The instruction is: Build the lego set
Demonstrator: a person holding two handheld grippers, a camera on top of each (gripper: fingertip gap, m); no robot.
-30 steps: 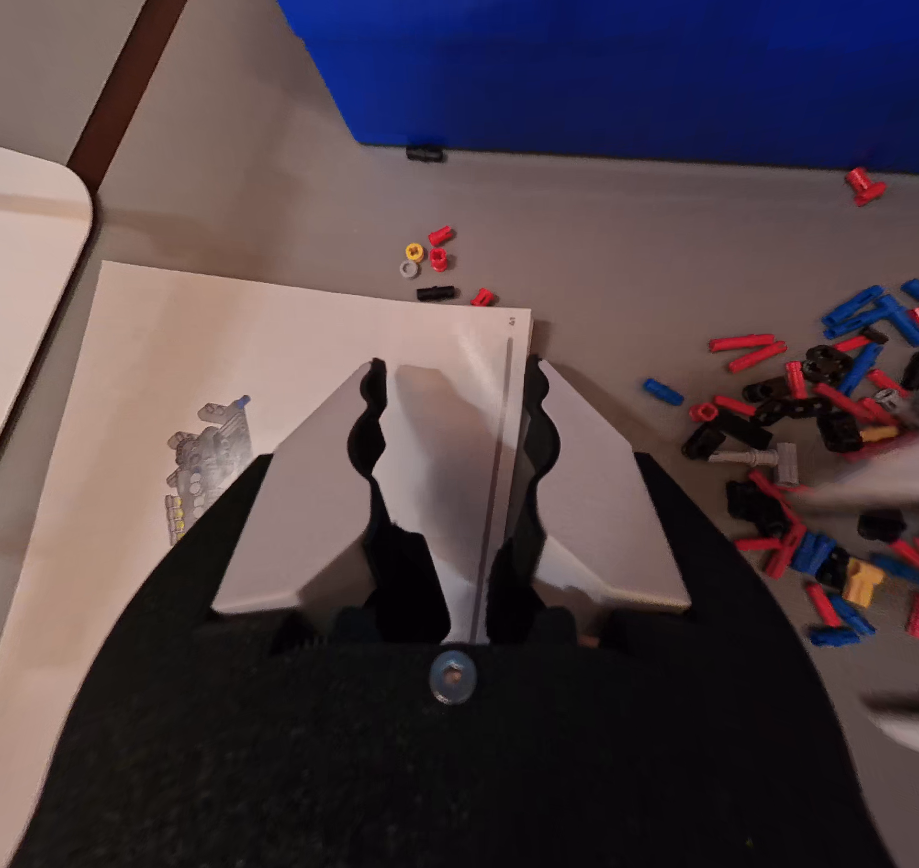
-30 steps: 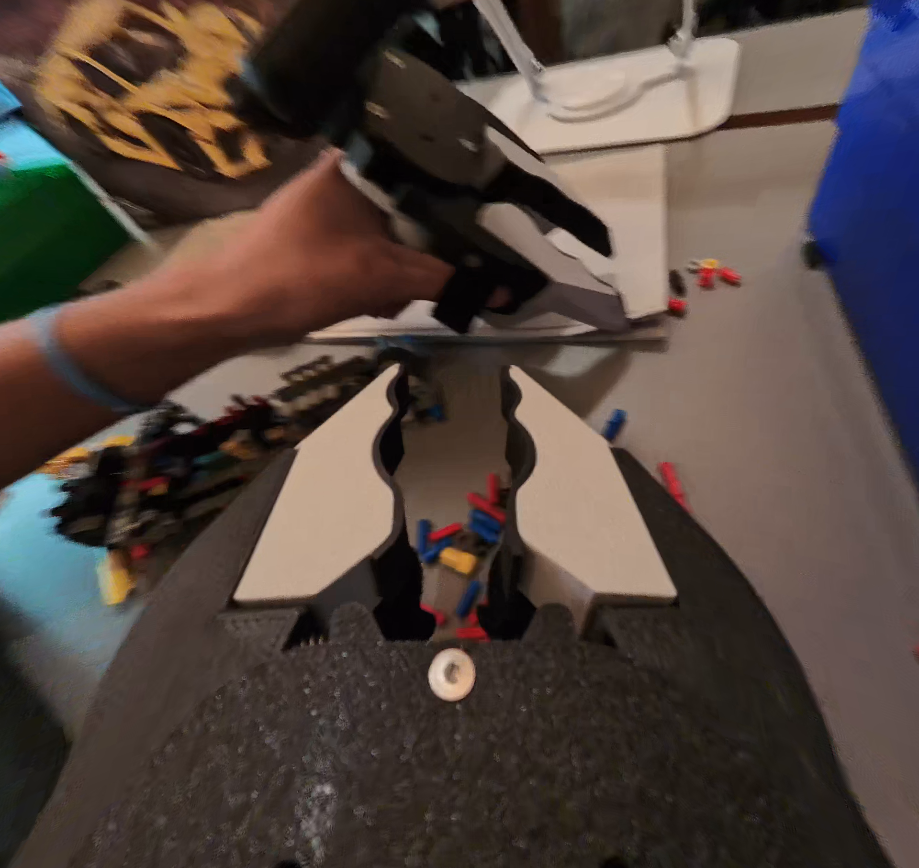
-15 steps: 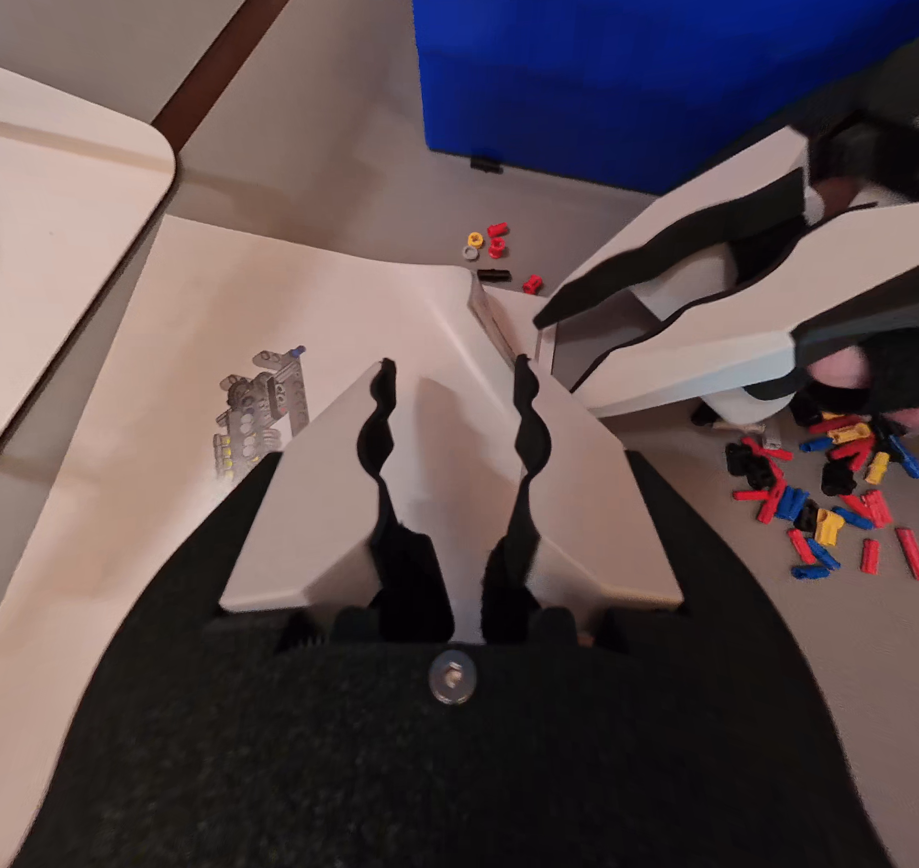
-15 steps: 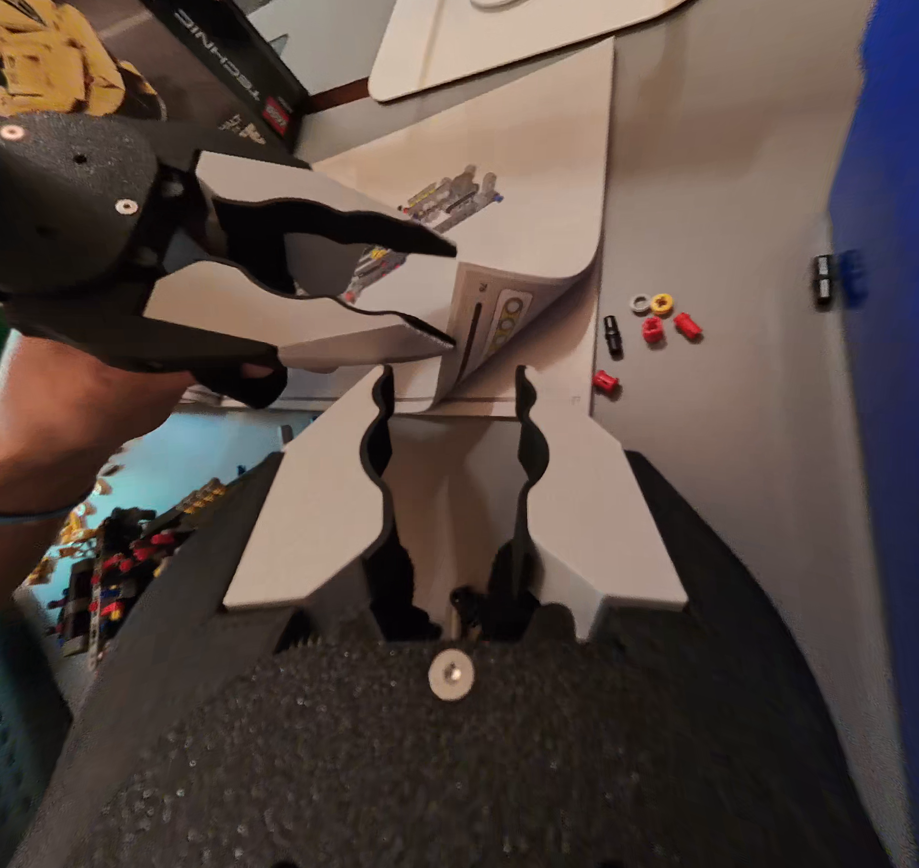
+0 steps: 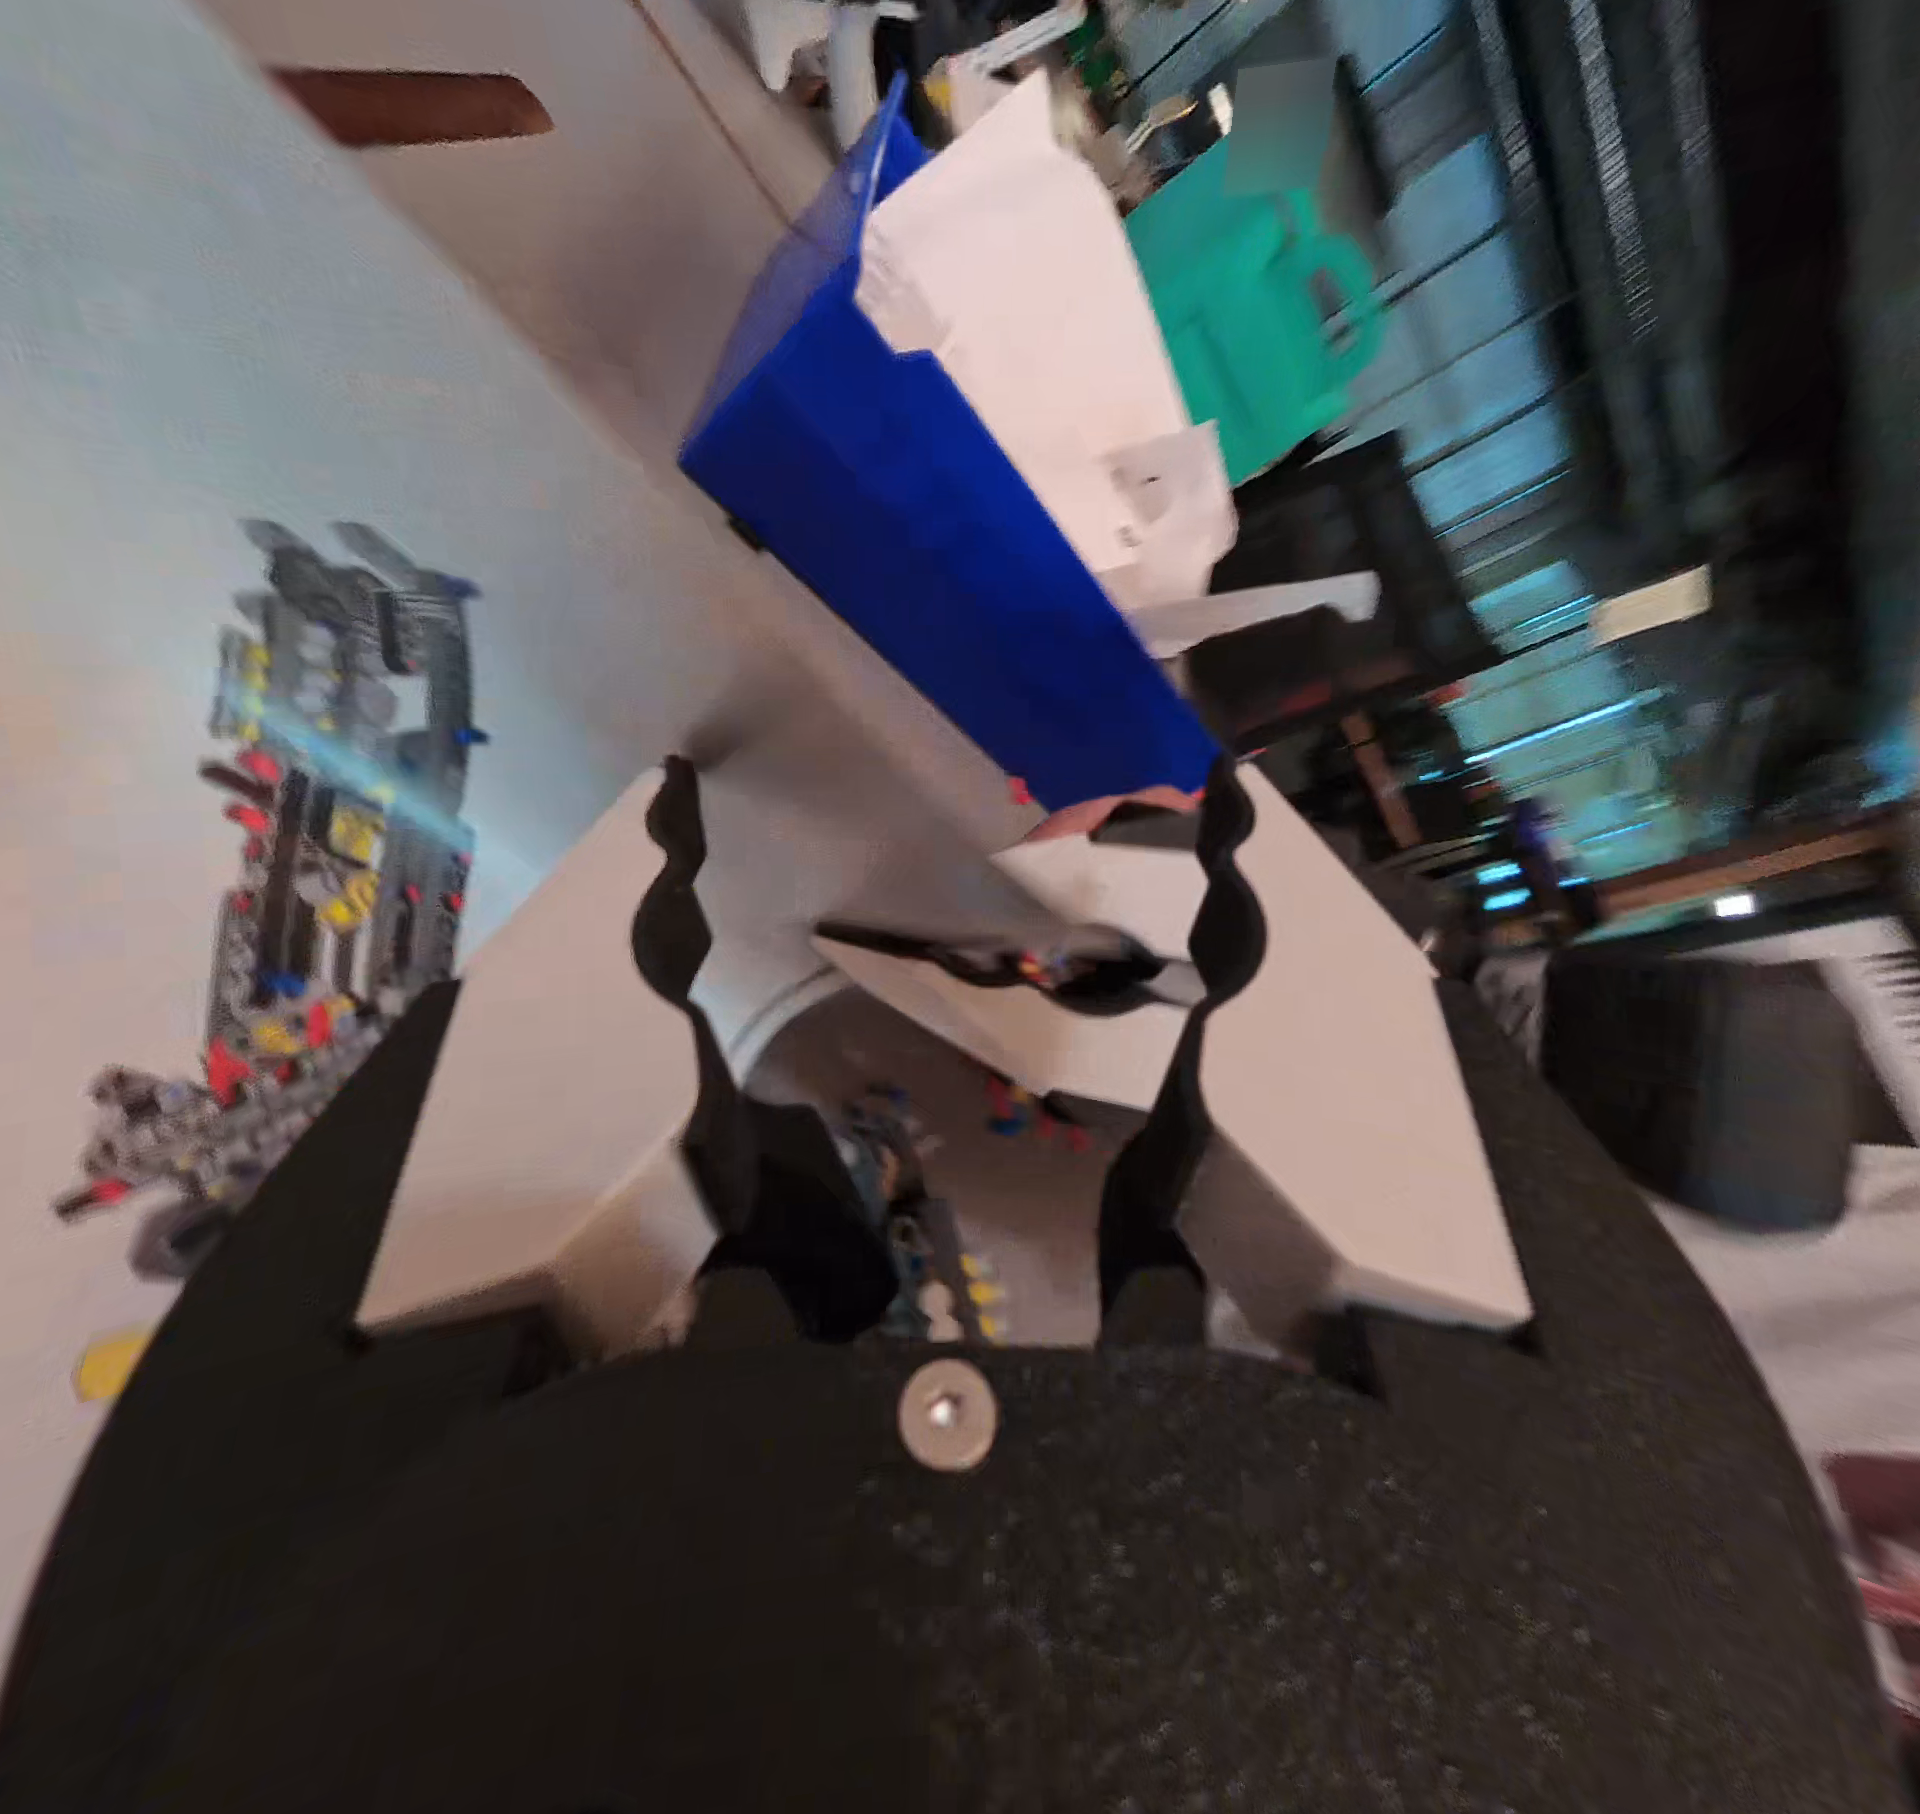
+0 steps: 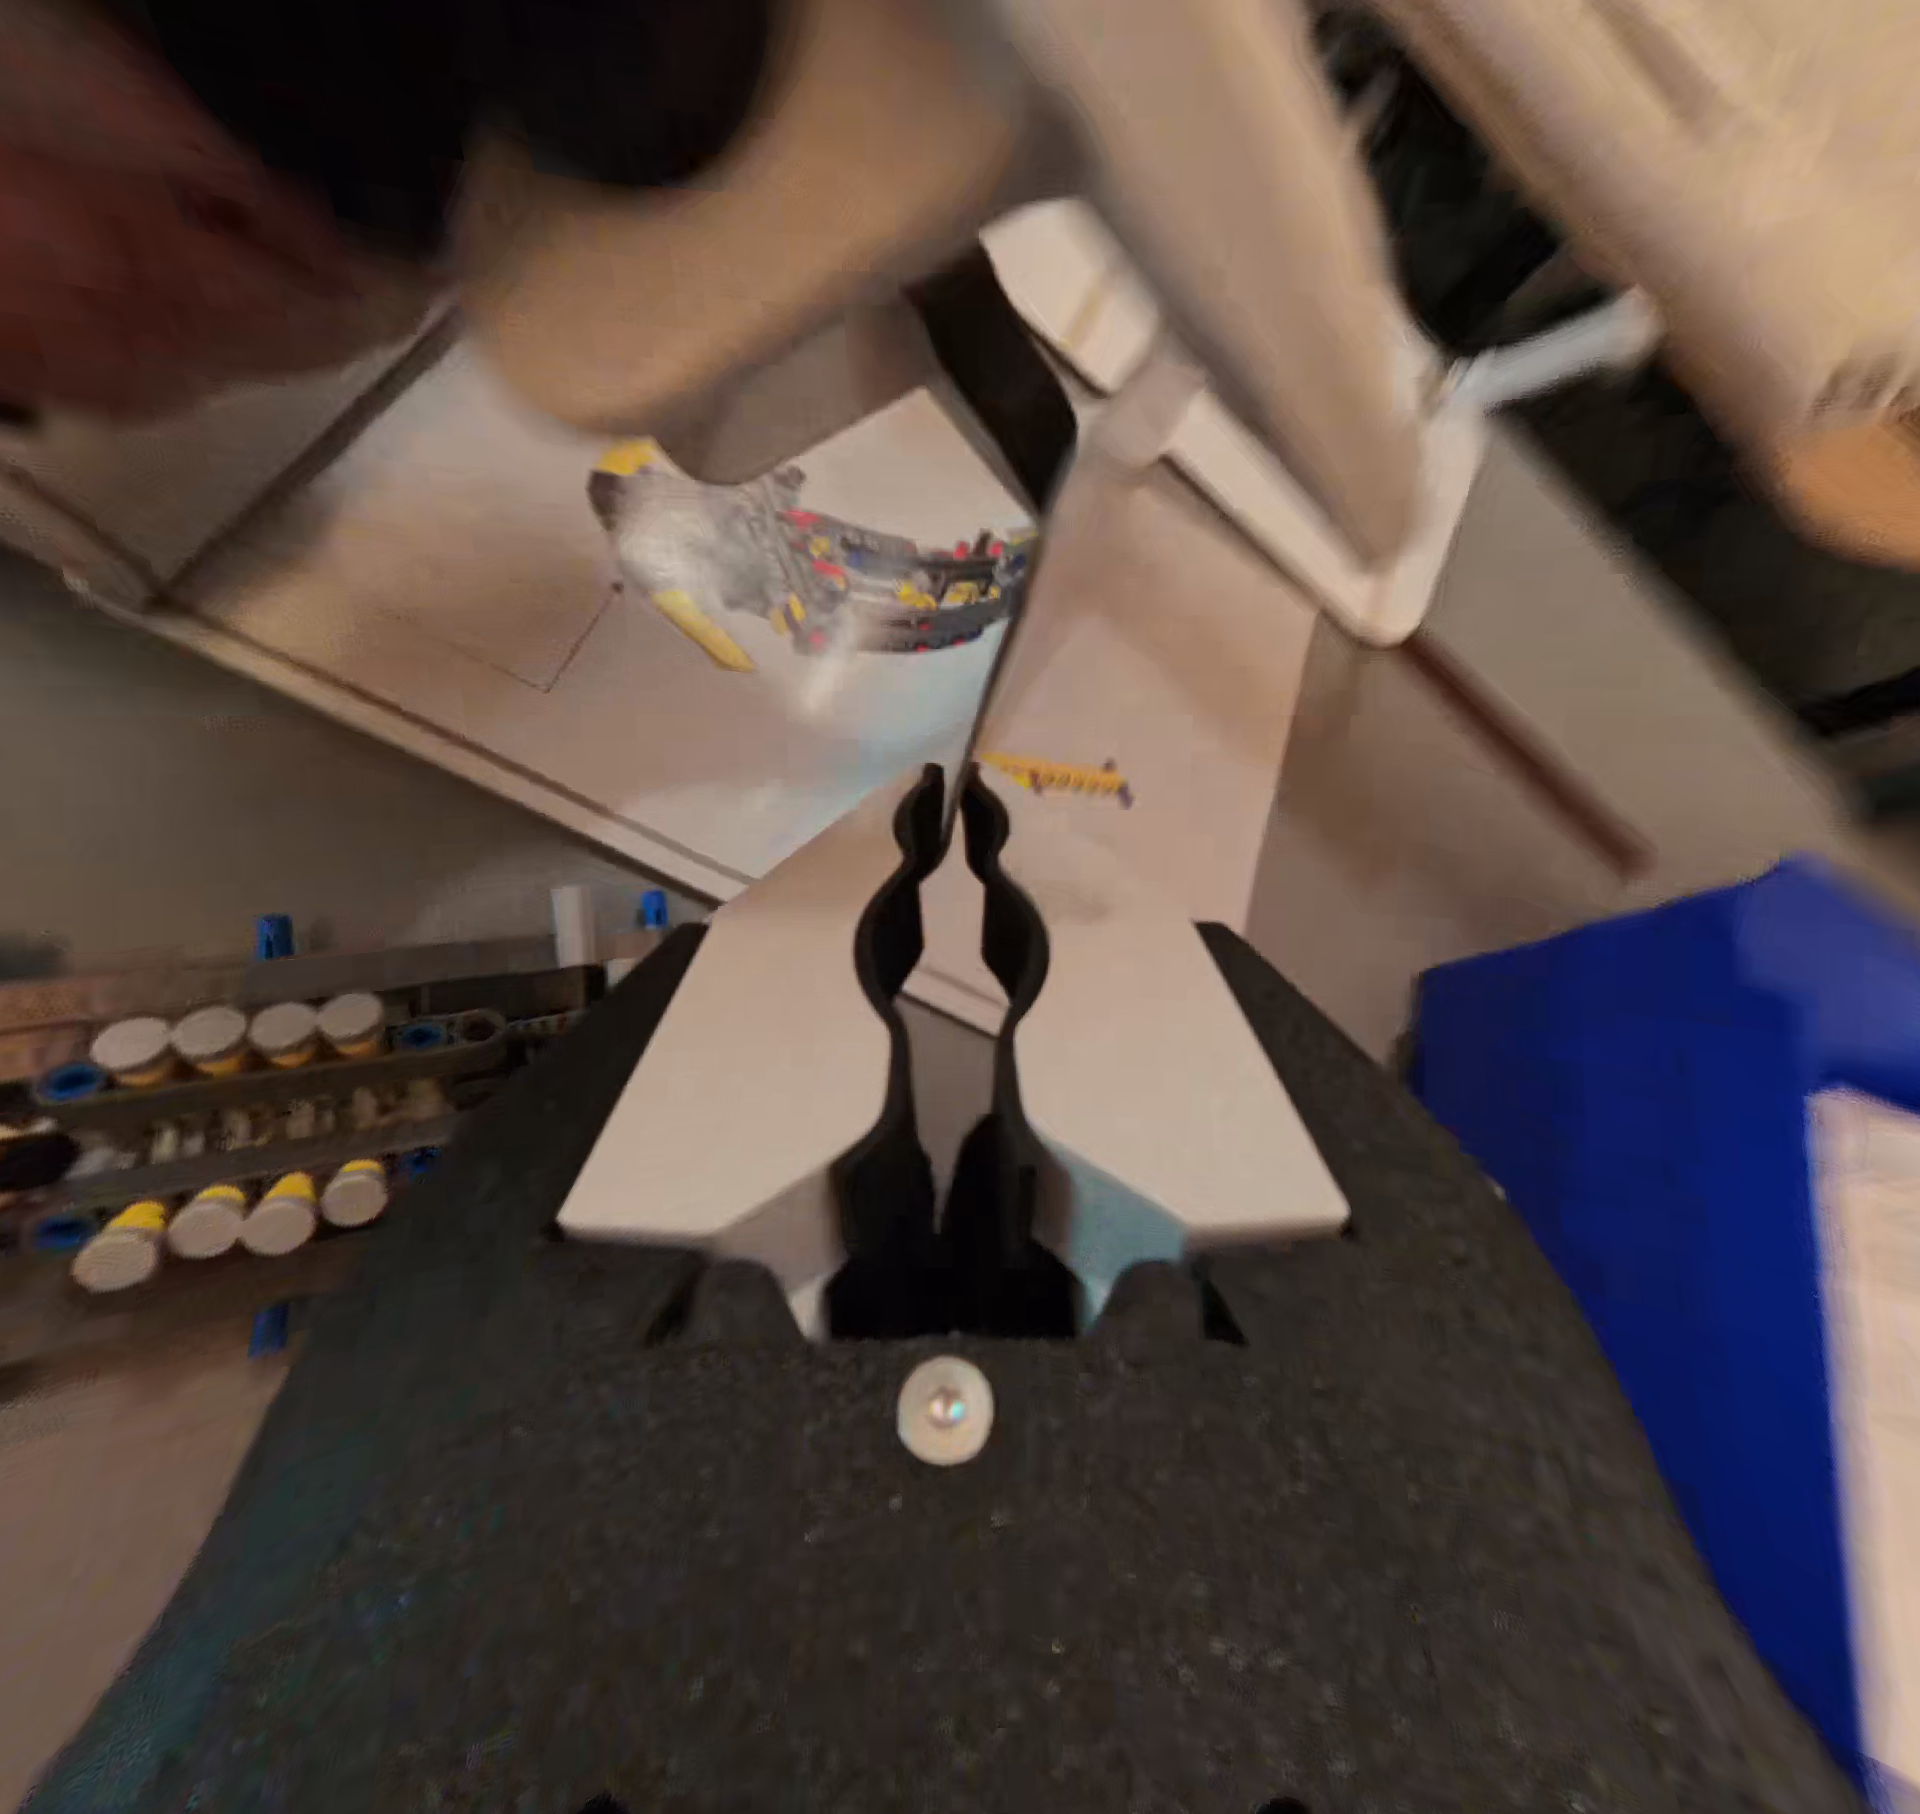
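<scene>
A pale grey table point(image 6: 166, 808) carries the work, with cluttered shelving blurred beyond its far edge in the left wrist view.

Right gripper point(image 6: 948, 808): jaws pressed together on the edge of a page point(image 6: 1143, 684) of the instruction booklet point(image 6: 436, 559), which rises ahead of the tips. Half a second ago this gripper stood spread before a page just curling up; it has since closed on that page and lifted it.

Left gripper point(image 5: 945, 798): jaws spread, holding nothing. It has swung up off the booklet, which now lies to its left, its printed assembly diagram point(image 5: 322, 829) showing. The blue bin point(image 5: 914, 538) stands ahead of its tips.

The partly built lego assembly point(image 6: 229, 1099), a dark frame with rows of pale round pins, lies on the table to the left of the right gripper. Loose coloured pieces point(image 5: 1018, 1110) show between the left jaws, too blurred to identify.

Judgement: a page turn is under way, not a build step. The next instruction is being exposed. No part is in hand. A thin page pinched at one edge may tear or crease if pulled sharply.
</scene>
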